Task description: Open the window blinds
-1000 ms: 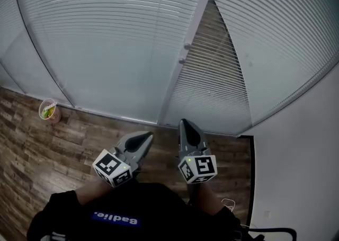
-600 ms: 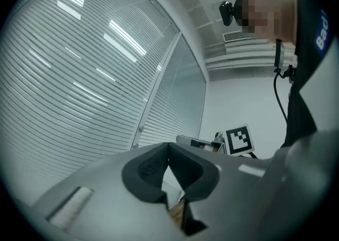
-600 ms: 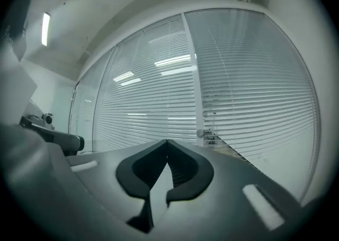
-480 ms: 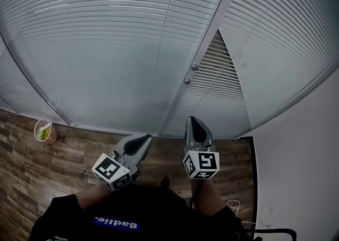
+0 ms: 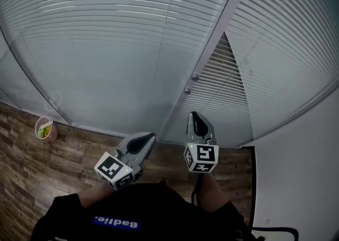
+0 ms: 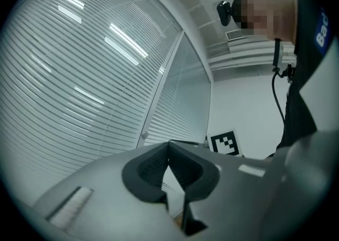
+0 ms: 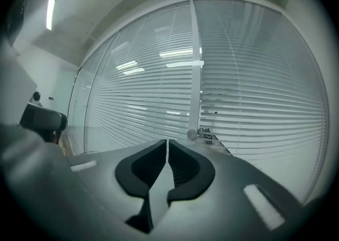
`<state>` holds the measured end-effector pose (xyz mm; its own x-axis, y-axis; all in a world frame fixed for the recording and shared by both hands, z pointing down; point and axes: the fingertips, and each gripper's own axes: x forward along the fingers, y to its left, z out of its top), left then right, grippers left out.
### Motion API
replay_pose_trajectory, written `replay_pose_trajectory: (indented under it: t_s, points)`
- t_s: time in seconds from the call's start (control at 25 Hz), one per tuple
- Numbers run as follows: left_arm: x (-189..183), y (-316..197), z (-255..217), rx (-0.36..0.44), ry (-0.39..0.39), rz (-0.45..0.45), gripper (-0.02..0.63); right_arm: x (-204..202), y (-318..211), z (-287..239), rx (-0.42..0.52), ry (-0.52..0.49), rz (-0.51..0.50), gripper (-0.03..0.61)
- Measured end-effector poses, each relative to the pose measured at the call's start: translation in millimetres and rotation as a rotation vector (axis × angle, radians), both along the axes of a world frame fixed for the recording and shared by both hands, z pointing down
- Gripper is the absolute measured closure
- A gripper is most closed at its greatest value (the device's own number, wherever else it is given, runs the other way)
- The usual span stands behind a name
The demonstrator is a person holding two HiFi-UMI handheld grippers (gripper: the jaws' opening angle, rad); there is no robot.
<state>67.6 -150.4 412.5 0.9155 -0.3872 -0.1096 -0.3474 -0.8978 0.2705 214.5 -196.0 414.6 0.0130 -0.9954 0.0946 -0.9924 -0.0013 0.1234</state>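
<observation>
The window blinds [image 5: 106, 38] are pale horizontal slats hanging full length behind glass and reaching down to the wood floor [image 5: 32, 181]. The slats of the wide left panel are turned almost flat, so it reads as one milky, finely striped sheet. Right of the white upright frame [image 5: 207, 49], a narrower section [image 5: 222, 102] shows darker lines between its slats. Beyond it another lowered panel [image 5: 296, 49] runs on toward the plain wall [image 5: 302, 181].
</observation>
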Motion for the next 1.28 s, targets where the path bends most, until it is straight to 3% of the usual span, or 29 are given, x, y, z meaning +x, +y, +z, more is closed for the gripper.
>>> replay_pose_trajectory:
  t_s: [0.28,0.72,1.28]
  points:
    - [8,-9,5,-0.011,-0.017,-0.034,0.614,1,-17,8,-0.011,-0.007,-0.044,0.558]
    - [6,-6,17,-0.035,-0.042,-0.042,0.614,16,-48,13,-0.047,0.086,-0.016,0.5]
    - [-6,-13,22,-0.028,-0.063,-0.063,0.614,59,-118,14,-0.134,0.436,0.161,0.43]
